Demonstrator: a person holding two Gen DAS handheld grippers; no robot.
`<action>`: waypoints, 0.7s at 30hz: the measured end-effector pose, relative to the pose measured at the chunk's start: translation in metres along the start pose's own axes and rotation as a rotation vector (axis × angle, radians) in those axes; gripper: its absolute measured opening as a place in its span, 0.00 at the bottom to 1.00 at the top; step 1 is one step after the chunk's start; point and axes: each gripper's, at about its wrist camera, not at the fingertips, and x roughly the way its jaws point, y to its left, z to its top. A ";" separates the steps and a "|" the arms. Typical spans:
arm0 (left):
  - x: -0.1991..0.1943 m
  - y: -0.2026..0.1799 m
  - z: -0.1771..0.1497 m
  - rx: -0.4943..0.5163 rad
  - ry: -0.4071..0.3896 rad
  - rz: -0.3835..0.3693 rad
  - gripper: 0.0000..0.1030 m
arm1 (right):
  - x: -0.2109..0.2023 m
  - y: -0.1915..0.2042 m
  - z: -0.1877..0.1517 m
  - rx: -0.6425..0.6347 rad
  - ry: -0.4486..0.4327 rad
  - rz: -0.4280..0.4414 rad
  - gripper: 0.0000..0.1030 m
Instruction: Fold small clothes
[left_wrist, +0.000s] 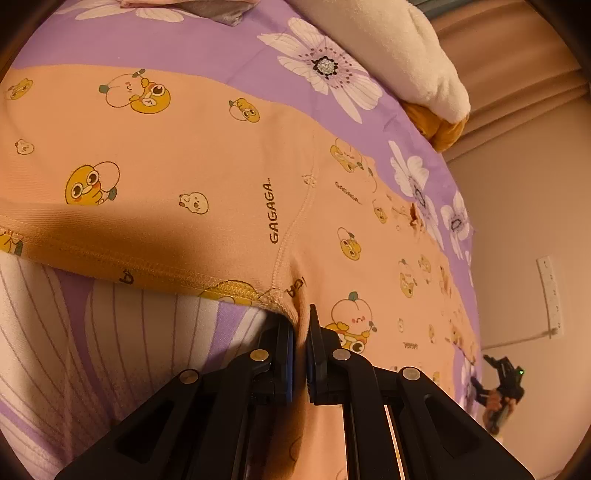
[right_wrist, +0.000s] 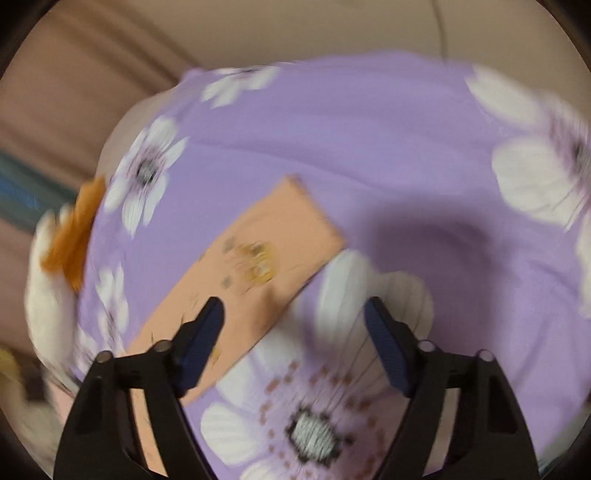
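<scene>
A small peach garment printed with yellow cartoon ducks lies spread on the purple flowered bedsheet. My left gripper is shut on the garment's hem at the seam, fabric pinched between its pads. In the right wrist view one end of the peach garment lies flat on the sheet. My right gripper is open and empty just above the sheet, its left finger over the garment's edge. That view is blurred by motion. The right gripper also shows far right in the left wrist view.
A white and mustard plush blanket lies along the bed's far edge, also in the right wrist view. A grey and pink cloth sits at the top. Beige curtains and a wall stand beyond the bed.
</scene>
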 end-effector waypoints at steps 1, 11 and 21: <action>0.000 0.000 0.000 0.002 -0.004 0.001 0.09 | 0.003 -0.009 0.004 0.040 -0.015 0.042 0.70; -0.001 -0.002 -0.001 0.004 -0.014 0.003 0.09 | 0.032 0.013 0.000 -0.035 -0.108 0.063 0.08; -0.001 -0.008 0.001 0.038 -0.018 0.054 0.09 | -0.001 0.144 -0.073 -0.419 -0.095 0.168 0.06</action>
